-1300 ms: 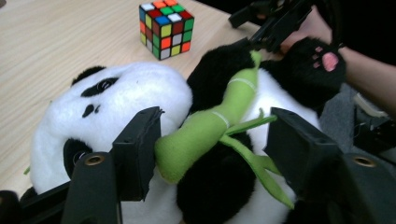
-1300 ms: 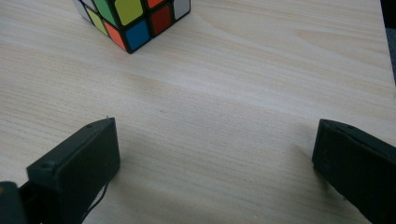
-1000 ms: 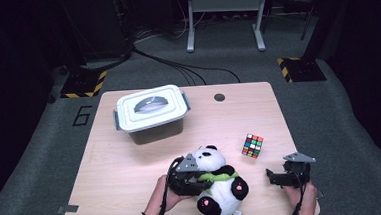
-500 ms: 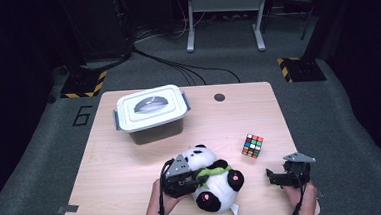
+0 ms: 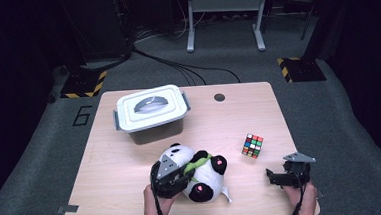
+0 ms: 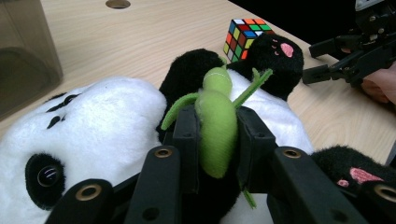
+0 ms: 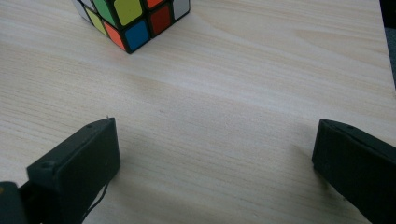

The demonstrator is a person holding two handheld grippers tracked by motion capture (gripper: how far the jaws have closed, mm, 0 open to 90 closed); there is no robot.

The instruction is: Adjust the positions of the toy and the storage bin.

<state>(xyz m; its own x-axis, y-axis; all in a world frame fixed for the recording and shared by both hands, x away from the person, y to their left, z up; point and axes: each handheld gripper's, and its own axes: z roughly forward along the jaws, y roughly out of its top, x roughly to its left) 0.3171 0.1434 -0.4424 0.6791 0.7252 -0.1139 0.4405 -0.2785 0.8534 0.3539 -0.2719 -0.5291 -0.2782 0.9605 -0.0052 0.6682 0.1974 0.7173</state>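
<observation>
A black-and-white panda plush [image 5: 205,175] lies on its back near the table's front edge. My left gripper [image 5: 188,168] reaches over it from the left, and its jaws stand shut on the green felt leaf [image 6: 216,116] at the panda's chest. In the left gripper view the pads [image 6: 187,135] press both sides of that leaf; the jaws have just been opening a little with the leaf still pinched between them. My right gripper [image 5: 272,176] rests open on the table at the front right, nothing between its fingers [image 7: 79,161].
A colourful puzzle cube [image 5: 252,145] stands on the wood just beyond the right gripper, close to the panda's paw [image 6: 275,49]. A white-lidded grey box [image 5: 151,112] sits at the back left. A cable hole [image 5: 220,97] marks the table's far edge.
My left gripper has shifted left with the panda's leaf in it, and the panda has slid and turned left with it. The right gripper and the cube have stayed put.
</observation>
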